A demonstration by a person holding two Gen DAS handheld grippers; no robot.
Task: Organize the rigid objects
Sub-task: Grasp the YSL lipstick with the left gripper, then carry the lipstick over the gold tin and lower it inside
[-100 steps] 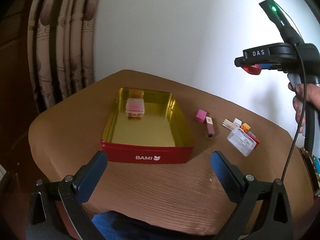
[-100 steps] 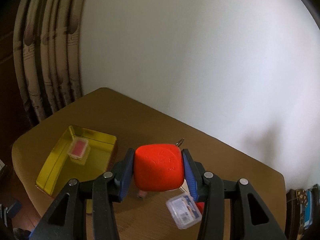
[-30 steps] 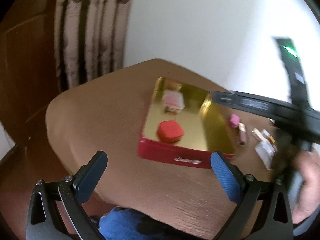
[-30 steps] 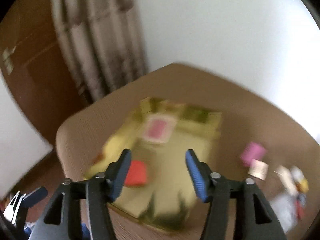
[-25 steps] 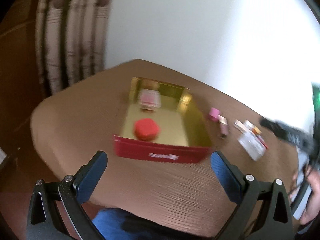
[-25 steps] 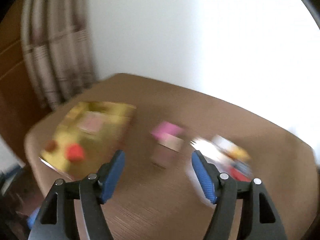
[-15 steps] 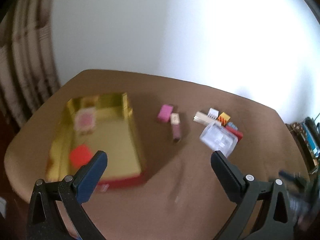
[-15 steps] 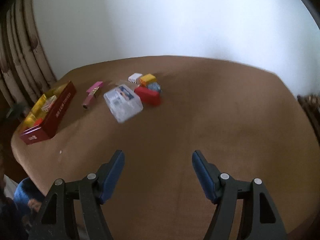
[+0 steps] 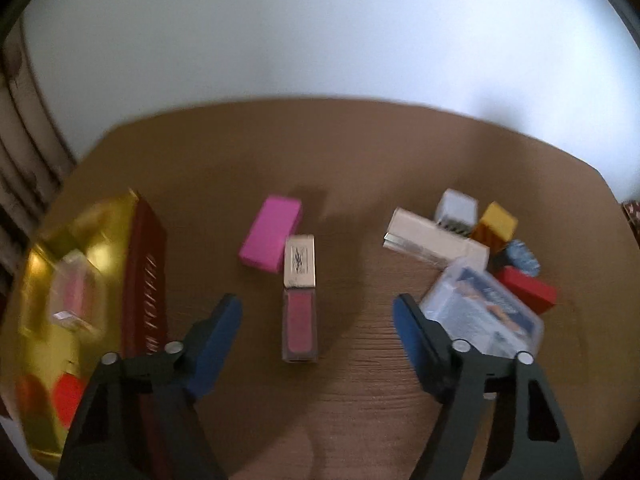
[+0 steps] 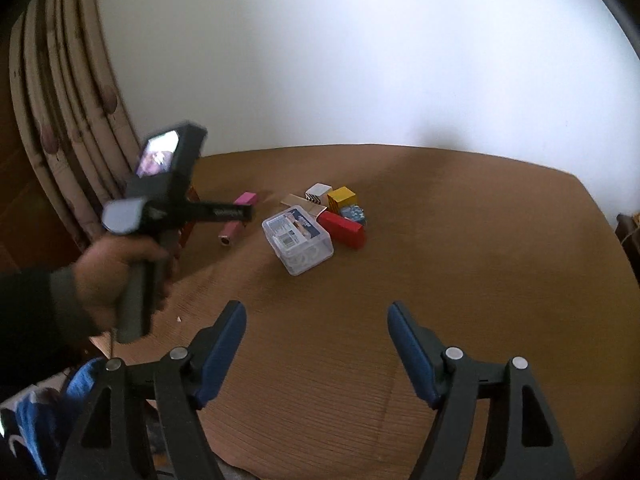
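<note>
Left gripper (image 9: 318,332) newly low over lipstick (image 9: 300,322).

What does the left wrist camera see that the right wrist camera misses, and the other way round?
Only the left wrist view shows inside the gold tin, where a red case and a clear pink-filled box lie.

Only the right wrist view shows the person's left hand holding the other tool, and the curtain.

Both show the lipstick tube, the pink box, the clear plastic box, the red box and the yellow cube on the brown table.
</note>
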